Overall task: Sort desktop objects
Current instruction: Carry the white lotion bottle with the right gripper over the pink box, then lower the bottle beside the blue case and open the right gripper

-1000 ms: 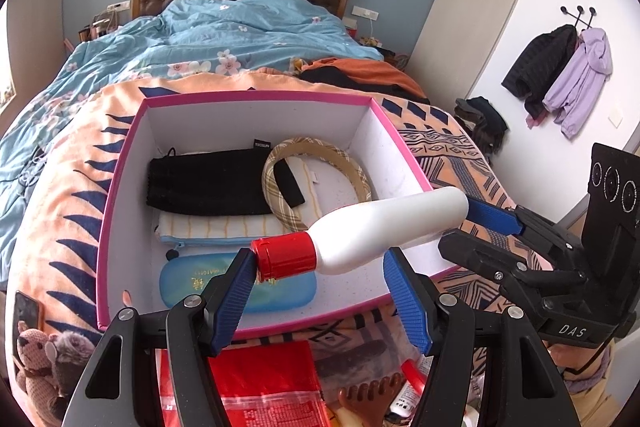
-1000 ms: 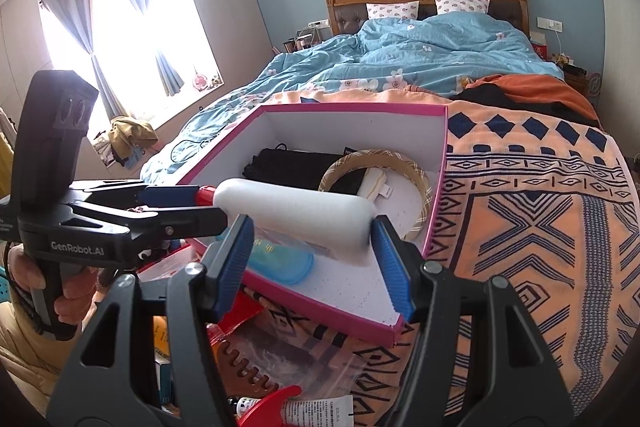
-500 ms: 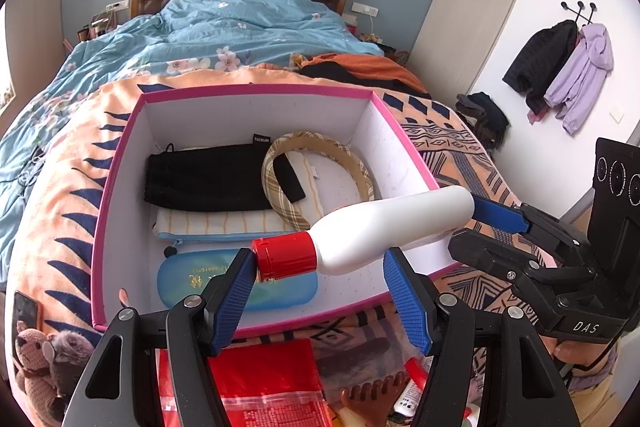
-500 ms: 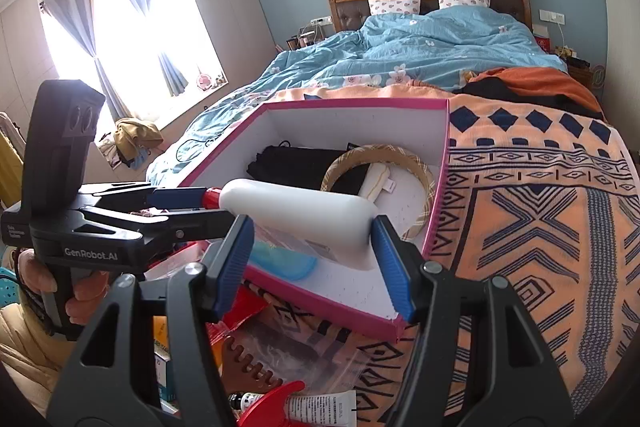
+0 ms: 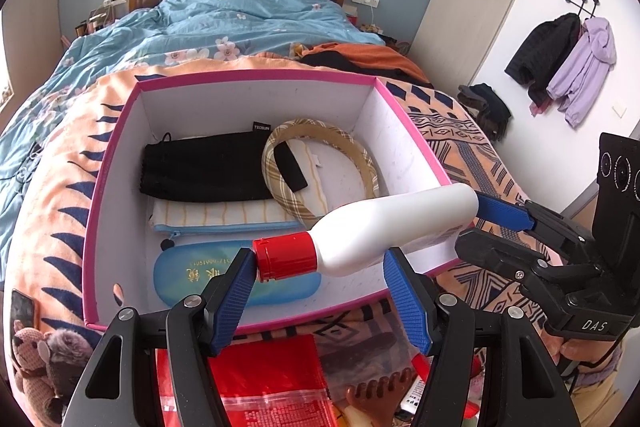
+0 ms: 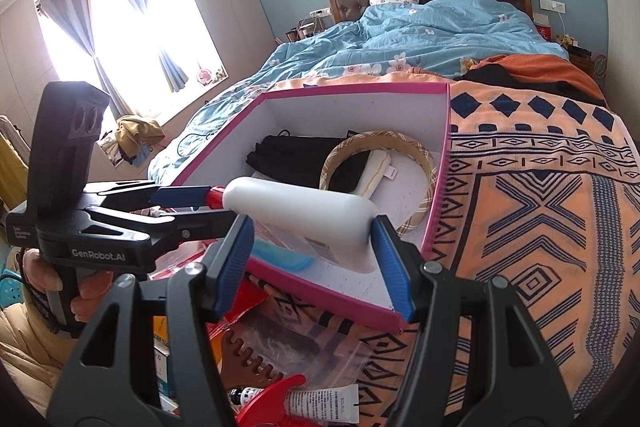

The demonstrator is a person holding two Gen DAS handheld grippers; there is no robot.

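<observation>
Above the pink-rimmed white box (image 5: 104, 187), I see the white plastic bottle with a red cap (image 5: 384, 227) lying crosswise. My right gripper (image 6: 312, 247) clenches its base. My left gripper (image 5: 320, 287) gapes around the cap, one pad touching.

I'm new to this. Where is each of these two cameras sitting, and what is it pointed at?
Left wrist view: on the left gripper, facing the pink box and bed; the right gripper shows.
Right wrist view: on the right gripper, facing the box from its right corner; the left gripper and a hand show.
Shared: the white bottle, held at the box's near edge.
</observation>
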